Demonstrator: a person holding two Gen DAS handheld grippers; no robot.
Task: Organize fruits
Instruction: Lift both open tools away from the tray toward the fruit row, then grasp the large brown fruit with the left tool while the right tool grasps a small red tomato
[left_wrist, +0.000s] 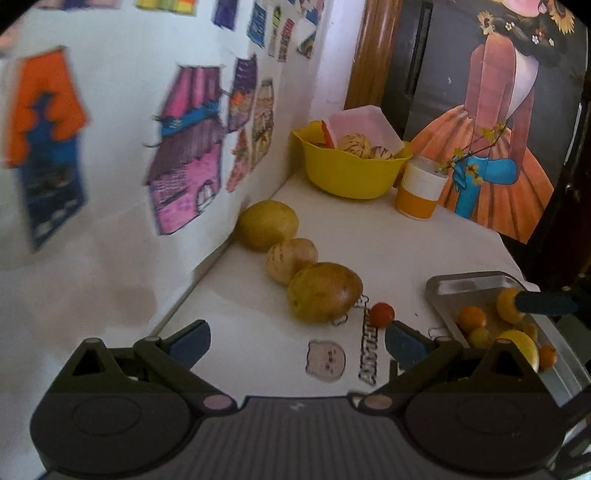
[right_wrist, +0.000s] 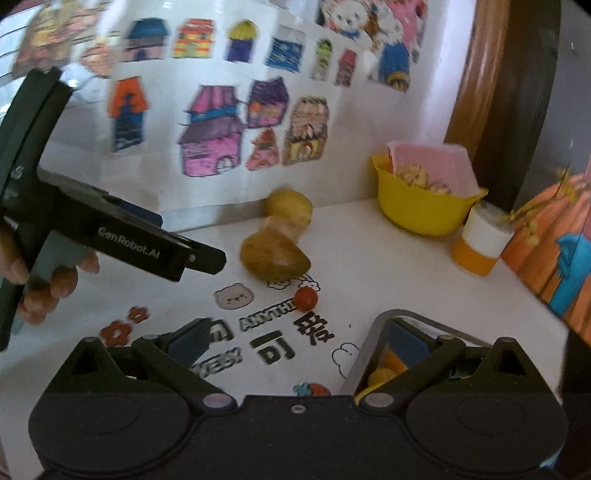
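Observation:
Three yellow-green melons lie in a row by the wall: a far one, a striped middle one and a near one. A small red fruit sits just past the near melon. My left gripper is open and holds nothing; the red fruit is by its right fingertip. My right gripper is open too, with its right finger over a metal tray of small orange and yellow fruits. One of its fingers reaches over that tray.
A yellow bowl at the back holds striped fruits and a pink foam tray. An orange and white cup stands beside it. The wall with drawings runs along the left. A hand grips the left tool.

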